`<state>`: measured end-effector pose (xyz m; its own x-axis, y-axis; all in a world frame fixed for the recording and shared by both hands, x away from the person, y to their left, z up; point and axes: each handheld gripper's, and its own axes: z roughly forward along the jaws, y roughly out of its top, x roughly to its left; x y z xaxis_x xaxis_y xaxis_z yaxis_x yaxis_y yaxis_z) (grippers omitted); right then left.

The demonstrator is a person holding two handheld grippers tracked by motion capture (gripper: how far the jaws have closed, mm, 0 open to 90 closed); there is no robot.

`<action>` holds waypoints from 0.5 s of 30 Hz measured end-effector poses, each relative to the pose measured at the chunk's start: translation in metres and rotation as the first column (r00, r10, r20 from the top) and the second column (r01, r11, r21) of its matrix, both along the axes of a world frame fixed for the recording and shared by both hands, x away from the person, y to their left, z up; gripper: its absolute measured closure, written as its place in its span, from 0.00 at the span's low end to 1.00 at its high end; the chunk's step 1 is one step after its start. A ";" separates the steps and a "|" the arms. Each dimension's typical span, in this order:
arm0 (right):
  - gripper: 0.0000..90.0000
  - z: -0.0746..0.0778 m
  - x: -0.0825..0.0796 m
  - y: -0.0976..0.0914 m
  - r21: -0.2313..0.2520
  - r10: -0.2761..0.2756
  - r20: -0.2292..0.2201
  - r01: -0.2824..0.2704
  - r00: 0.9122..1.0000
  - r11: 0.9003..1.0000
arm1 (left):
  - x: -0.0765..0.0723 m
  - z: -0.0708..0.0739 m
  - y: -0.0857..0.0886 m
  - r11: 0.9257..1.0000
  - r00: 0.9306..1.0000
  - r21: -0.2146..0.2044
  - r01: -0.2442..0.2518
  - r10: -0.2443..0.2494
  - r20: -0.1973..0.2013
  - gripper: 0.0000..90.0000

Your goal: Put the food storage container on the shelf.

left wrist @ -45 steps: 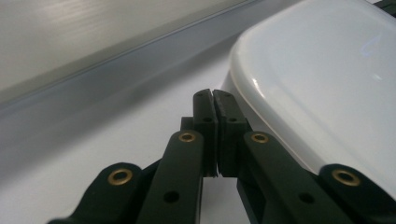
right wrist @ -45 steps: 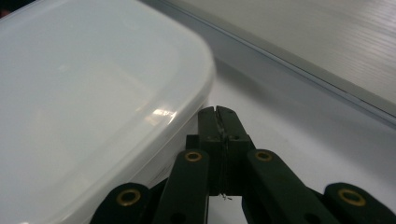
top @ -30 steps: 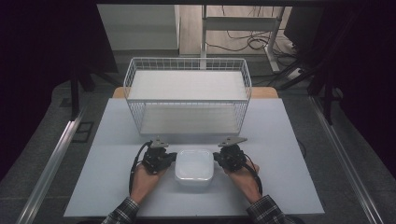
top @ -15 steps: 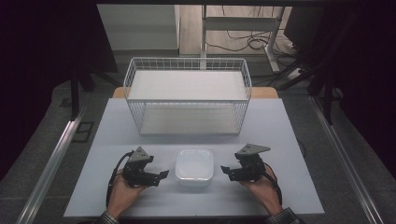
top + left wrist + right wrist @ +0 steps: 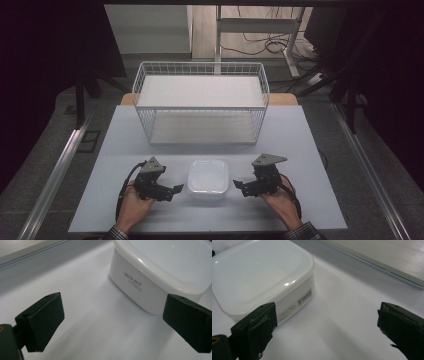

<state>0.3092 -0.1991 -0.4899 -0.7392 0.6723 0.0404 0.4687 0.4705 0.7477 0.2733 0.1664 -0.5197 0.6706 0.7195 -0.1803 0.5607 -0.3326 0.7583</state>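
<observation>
Both your left gripper (image 5: 176, 189) and right gripper (image 5: 239, 186) gape empty beside the white lidded plastic box (image 5: 208, 178) at lower centre, likely light, stiff, slick—pinch its flat sidewalls.

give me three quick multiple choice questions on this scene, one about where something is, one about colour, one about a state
1. Where does the lidded box sit?
A. inside the wire basket
B. on the table between the two grippers
C. on the floor by the rail

2. What colour is the box?
A. white
B. red
C. black

3. How do the jaws of the left gripper stand?
A. shut on the box
B. shut on nothing
C. open, with nothing between them

Answers:
1 B: in the high view the box lies on the table with the left gripper on one side and the right gripper on the other, in front of the wire basket.
2 A: both gripper views show a white body and lid.
3 C: the left gripper view shows its two jaws wide apart, the box beyond them untouched.
</observation>
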 end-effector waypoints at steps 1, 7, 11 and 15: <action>0.01 0.000 0.000 0.002 -0.004 0.002 -0.001 -0.002 1.000 1.000 | 0.000 0.004 -0.002 1.000 1.000 -0.019 0.000 0.000 -0.003 0.04; 0.00 0.007 -0.002 0.014 -0.016 -0.006 -0.002 0.006 1.000 1.000 | 0.002 0.017 -0.012 0.999 0.999 -0.034 0.032 -0.032 -0.005 0.05; 0.00 0.013 -0.003 0.023 -0.010 -0.009 -0.025 0.009 1.000 1.000 | 0.006 0.022 -0.024 0.998 0.998 -0.032 0.058 -0.058 -0.009 0.03; 0.04 0.014 -0.002 0.032 -0.012 0.009 -0.059 -0.010 0.998 1.000 | 0.013 0.023 -0.038 0.997 0.997 0.004 0.074 -0.074 -0.012 0.05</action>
